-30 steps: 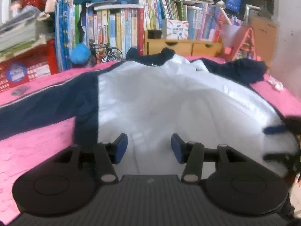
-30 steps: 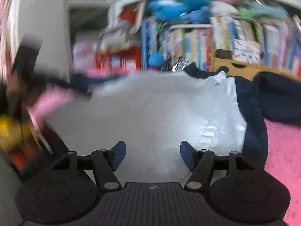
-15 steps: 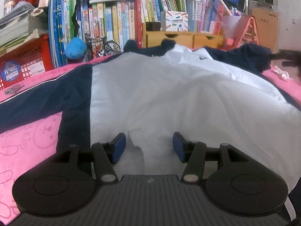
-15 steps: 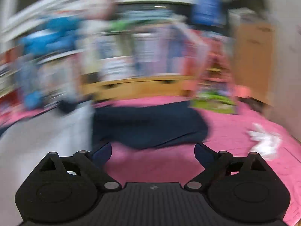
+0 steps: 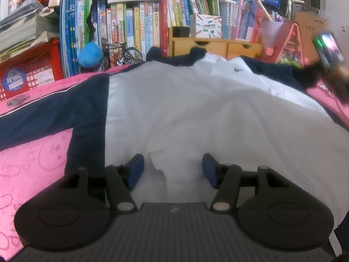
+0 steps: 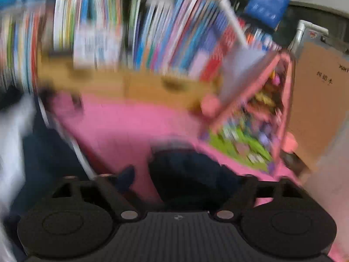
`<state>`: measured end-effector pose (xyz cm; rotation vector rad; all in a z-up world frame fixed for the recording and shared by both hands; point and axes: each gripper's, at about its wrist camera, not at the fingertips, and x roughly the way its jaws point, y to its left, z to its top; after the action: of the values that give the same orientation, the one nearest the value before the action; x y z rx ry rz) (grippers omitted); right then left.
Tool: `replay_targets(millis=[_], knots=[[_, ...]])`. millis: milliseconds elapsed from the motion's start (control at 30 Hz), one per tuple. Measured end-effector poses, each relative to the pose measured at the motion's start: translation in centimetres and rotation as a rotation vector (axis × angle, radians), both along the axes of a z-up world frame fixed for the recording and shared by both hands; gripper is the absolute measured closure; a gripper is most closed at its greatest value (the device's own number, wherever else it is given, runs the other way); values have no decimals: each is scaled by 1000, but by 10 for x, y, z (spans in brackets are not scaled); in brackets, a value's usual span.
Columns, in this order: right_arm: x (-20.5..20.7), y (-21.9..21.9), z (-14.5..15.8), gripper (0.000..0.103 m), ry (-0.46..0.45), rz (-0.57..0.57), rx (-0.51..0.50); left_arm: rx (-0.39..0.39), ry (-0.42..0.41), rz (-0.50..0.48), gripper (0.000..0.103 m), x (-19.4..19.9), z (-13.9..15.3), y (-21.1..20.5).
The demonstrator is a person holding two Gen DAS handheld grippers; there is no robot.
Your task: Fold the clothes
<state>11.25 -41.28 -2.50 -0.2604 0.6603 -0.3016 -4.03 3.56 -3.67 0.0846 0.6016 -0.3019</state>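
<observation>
My right gripper (image 6: 185, 181) has swung from the white body to the dark sleeve (image 6: 192, 174), jaws closing, nothing gripped; left gripper (image 5: 172, 170) opening astride the hem; jacket (image 5: 196, 113) lies flat, unfolded, on the pink cover (image 5: 30, 170); only the left view shows it whole.

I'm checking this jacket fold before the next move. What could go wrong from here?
1. The left gripper is opening over the white jacket hem; no pad presses the small fabric ridge between them, so a pinch may miss or take one layer.
2. The right gripper is closing around the navy sleeve, but that view is blurred; it may catch the pink cover instead.
</observation>
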Motion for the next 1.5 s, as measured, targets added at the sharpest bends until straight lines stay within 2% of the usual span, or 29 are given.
replay_targets(millis=[67, 167, 300, 333, 433, 567, 600, 700, 733, 767, 833, 867, 967, 1033, 1067, 1100, 1133, 1167, 1233, 1300, 1333, 1400, 1500], knots=[[-26, -11, -14, 34, 34, -21, 4, -3, 1, 0, 44, 1, 0, 1], [-73, -26, -20, 28, 53, -27, 70, -8, 3, -4, 43, 1, 0, 2], [-100, -34, 11, 20, 5, -71, 182, -5, 3, -6, 42, 2, 0, 2], [-96, -34, 22, 15, -19, -80, 215, -4, 3, -5, 42, 2, 0, 2], [-57, -31, 41, 12, -62, -102, 277, -2, 3, -4, 42, 2, 0, 2], [26, -17, 17, 15, 46, -136, 248, -1, 3, 0, 40, 2, 0, 3], [38, -14, 8, 18, 74, -155, 243, -1, 4, 1, 40, 2, 0, 3], [55, -15, -14, 52, 112, -190, 294, -2, 5, 0, 40, 2, 0, 4], [53, -15, -9, 79, 100, -184, 322, -2, 5, 1, 40, 2, 0, 4], [51, -16, -5, 89, 89, -178, 349, -4, 6, 1, 40, 3, 0, 5], [40, -20, 17, 93, 9, -159, 357, -9, 7, 2, 38, 3, 0, 5], [27, -25, 35, 93, -80, -146, 331, -11, 8, 2, 38, 3, 0, 6], [-28, -48, 91, 94, -429, -125, 211, -14, 10, 2, 36, 3, 0, 6], [-68, -76, 115, 92, -631, -235, 174, -14, 11, 2, 36, 2, 0, 6], [-83, -97, 120, 92, -683, -319, 210, -15, 12, 2, 36, 2, 0, 6], [-94, -120, 121, 92, -693, -384, 271, -16, 12, 1, 36, 3, 0, 6], [-98, -138, 115, 90, -658, -431, 321, -17, 12, 1, 35, 3, 0, 6], [-97, -158, 102, 88, -580, -493, 354, -18, 12, 0, 35, 3, 0, 6], [-95, -192, 74, 63, -415, -621, 404, -20, 13, 0, 35, 3, 0, 7], [-89, -202, 37, 51, -210, -774, 387, -21, 13, -1, 35, 3, 1, 7], [-87, -203, 22, 51, -137, -824, 381, -21, 13, -2, 35, 3, 1, 7], [-89, -182, 12, 46, -146, -797, 400, -21, 14, -4, 34, 3, 1, 7], [-76, -124, 30, 38, -179, -620, 385, -22, 14, -5, 34, 3, 1, 7]])
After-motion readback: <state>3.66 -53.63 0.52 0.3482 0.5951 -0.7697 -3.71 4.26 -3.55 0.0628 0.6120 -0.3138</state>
